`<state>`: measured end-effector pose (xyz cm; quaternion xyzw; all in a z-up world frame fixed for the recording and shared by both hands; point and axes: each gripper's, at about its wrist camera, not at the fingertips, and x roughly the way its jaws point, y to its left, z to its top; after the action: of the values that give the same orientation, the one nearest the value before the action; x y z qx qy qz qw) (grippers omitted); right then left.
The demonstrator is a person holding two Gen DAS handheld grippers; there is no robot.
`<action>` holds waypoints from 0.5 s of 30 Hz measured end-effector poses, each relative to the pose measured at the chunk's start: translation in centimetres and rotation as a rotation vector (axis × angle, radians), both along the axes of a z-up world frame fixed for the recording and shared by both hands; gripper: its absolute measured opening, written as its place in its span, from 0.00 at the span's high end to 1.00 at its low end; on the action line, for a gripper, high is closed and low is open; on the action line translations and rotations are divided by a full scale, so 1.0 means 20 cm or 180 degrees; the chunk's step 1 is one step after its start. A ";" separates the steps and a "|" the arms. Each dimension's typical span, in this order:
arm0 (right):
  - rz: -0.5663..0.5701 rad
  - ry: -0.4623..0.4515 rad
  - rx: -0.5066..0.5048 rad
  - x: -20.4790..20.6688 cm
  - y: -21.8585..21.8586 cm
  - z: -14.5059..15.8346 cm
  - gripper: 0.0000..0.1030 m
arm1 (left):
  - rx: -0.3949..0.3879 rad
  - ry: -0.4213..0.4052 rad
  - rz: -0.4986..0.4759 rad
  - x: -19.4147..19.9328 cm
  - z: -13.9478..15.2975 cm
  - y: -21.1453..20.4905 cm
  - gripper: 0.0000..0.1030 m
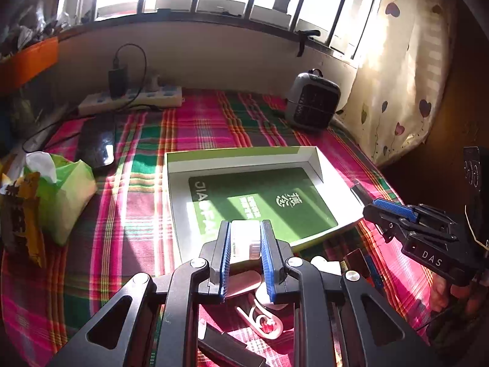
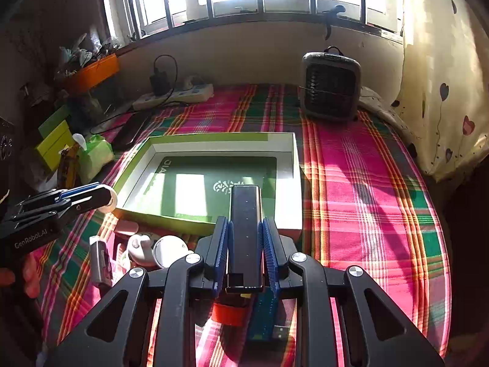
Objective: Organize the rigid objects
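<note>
Holding one object apiece over the near edge of the green box (image 2: 134, 180).
Left gripper (image 1: 244, 244) pinches a small pale block (image 1: 243, 240); right gripper (image 2: 246, 244) clamps a dark flat stick (image 2: 245, 229) above the box's near right corner; white earbud case (image 2: 169, 249) and blue USB stick (image 2: 264, 318) lie on the plaid cloth (image 2: 366, 198) below.

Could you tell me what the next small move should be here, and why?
Probably carry the right gripper forward and lower its black bar-shaped object into the open green box. The object is clamped between the blue pads and already reaches over the box's near rim. The left gripper likewise grips a small pale object at that rim, so it could follow.
</note>
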<state>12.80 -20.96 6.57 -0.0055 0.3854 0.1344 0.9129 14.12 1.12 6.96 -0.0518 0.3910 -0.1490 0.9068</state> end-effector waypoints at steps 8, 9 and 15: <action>0.0016 0.0107 -0.0037 0.22 0.00 -0.04 0.77 | 0.0095 0.0134 0.0041 0.17 -0.06 -0.02 0.83; 0.0017 0.0115 -0.0046 0.24 0.00 -0.04 0.77 | 0.0090 0.0145 0.0042 0.19 -0.07 -0.02 0.83; 0.0047 0.0194 -0.0055 0.34 0.02 -0.09 0.77 | 0.0142 0.0238 0.0066 0.28 -0.13 -0.02 0.83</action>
<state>19.69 -20.52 4.84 -0.0121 0.4141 0.1378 0.8996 19.67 0.63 4.31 -0.0412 0.4273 -0.1289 0.8939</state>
